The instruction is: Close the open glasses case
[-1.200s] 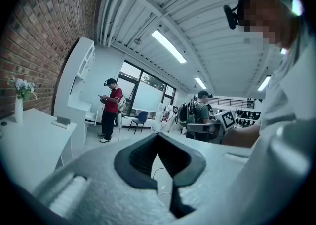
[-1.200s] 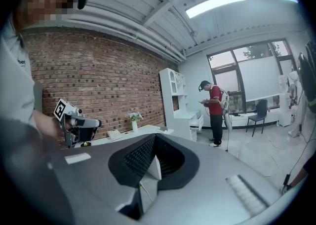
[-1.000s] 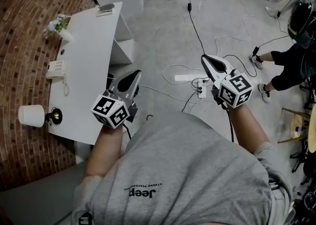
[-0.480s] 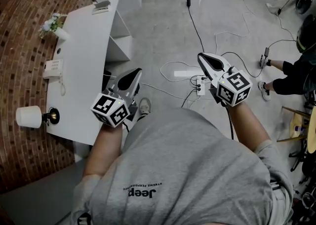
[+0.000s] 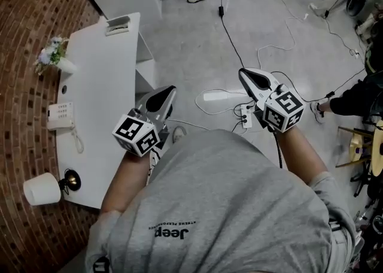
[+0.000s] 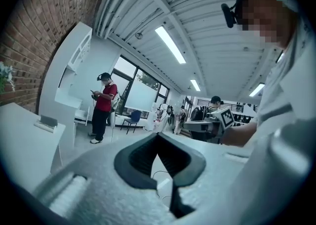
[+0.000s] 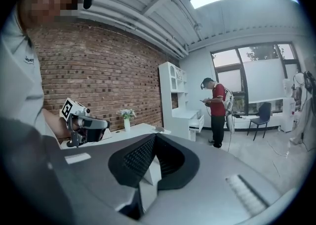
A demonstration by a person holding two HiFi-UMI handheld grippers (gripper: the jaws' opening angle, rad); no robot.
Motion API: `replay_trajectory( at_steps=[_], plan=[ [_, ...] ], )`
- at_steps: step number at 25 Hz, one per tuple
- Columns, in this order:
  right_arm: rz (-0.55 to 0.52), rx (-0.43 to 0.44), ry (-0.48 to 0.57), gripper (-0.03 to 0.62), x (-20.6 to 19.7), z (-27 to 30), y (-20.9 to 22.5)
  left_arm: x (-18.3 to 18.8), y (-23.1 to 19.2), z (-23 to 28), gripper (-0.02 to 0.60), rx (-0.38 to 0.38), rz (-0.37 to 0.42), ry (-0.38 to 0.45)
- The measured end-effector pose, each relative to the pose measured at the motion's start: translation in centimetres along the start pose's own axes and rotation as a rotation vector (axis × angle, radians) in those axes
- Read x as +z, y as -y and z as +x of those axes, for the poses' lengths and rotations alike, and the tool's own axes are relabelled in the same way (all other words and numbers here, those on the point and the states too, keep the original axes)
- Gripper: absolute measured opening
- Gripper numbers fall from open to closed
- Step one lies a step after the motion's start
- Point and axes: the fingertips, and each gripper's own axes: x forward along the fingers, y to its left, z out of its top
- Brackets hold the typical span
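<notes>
Head view | left gripper [image 5: 168, 93] jaws pressed together, empty | right gripper [image 5: 245, 74] jaws together, empty

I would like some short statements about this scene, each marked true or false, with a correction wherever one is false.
1. The left gripper and the right gripper both have their jaws together, with nothing between them. True.
2. The glasses case is held in the right gripper. False: it lies on the white desk, at its far end, apart from both grippers.
3. The lamp stands right beside the glasses case. False: it stands at the opposite, near end of the desk.
4. The telephone lies on the desk between the flower vase and the lamp. True.
</notes>
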Motion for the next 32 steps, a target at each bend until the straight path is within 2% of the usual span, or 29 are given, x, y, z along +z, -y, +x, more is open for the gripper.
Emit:
replay_trajectory(
  at_steps=[5, 9, 14, 20, 26, 32],
  plan=[
    [0.008, -0.022, 0.011, 0.009, 3.4, 8.8, -0.7, 2.9, -8.6, -0.1, -0.003, -0.061, -0.007, -0.026],
    [0.016, -0.043, 0.014, 0.009, 5.6, 14.4, -0.1, 4.7, -14.2, -0.1, -0.003, -0.077, -0.028, -0.023],
    [0.026, -0.060, -0.009, 0.009, 6.2, 18.8, 1.4, 5.4, -18.9, 0.1, -0.003, -0.076, -0.066, -0.022],
    [0.028, -0.049, -0.005, 0.009, 7.0, 22.3, 4.6, 5.4, -22.0, 2.1, -0.003, -0.054, -0.089, -0.033],
    [0.024, 0.016, 0.028, 0.009, 7.9, 26.2, 10.6, 6.2, -25.0, 6.6, -0.003, 0.023, -0.063, -0.036],
    [0.040, 0.090, 0.047, 0.009, 8.9, 29.8, 20.7, 8.0, -28.3, 15.7, -0.003, 0.122, -0.048, -0.038]
  ],
)
